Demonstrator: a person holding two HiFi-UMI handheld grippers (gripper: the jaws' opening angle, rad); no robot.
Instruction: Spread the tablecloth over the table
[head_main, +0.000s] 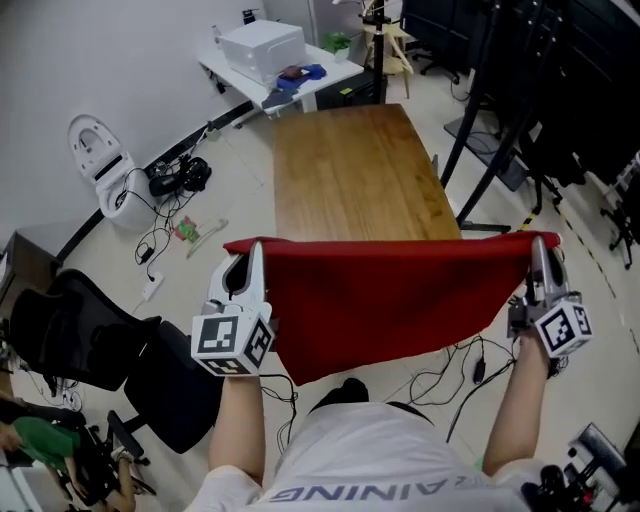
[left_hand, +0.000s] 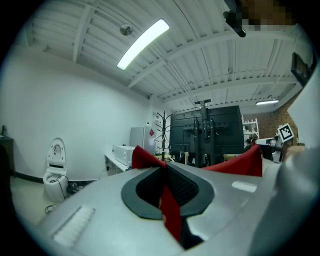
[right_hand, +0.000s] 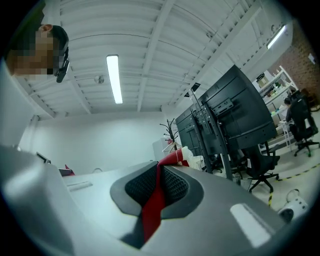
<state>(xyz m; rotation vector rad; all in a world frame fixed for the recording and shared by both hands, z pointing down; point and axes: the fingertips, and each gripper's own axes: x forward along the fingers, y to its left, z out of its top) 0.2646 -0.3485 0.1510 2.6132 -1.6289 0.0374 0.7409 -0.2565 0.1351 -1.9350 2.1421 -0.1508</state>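
Your left gripper (head_main: 248, 250) and right gripper (head_main: 540, 245) each clamp a top corner of the red tablecloth (head_main: 385, 300), stretched between them and hanging below; the desk (head_main: 355, 170) lies ahead of both. Only thin corners are pinched: a sharp tug could free one, or the hanging hem may bunch against the desk.

**A:** How is the light?

**B:** Bright and even. In the left gripper view a strip lamp (left_hand: 142, 44) on the ceiling burns out to pure white. The right gripper view has a second strip lamp (right_hand: 114, 79) overhead.

**A:** Any shadows?

**B:** Only soft ones. In the head view the table (head_main: 360, 170) is evenly lit and its grain is clear.

**A:** And sharpness?

**B:** Both gripper views bulge strongly and go black at the corners. The tablecloth (left_hand: 170, 212) is blurred close to the lens. The head view is crisp.
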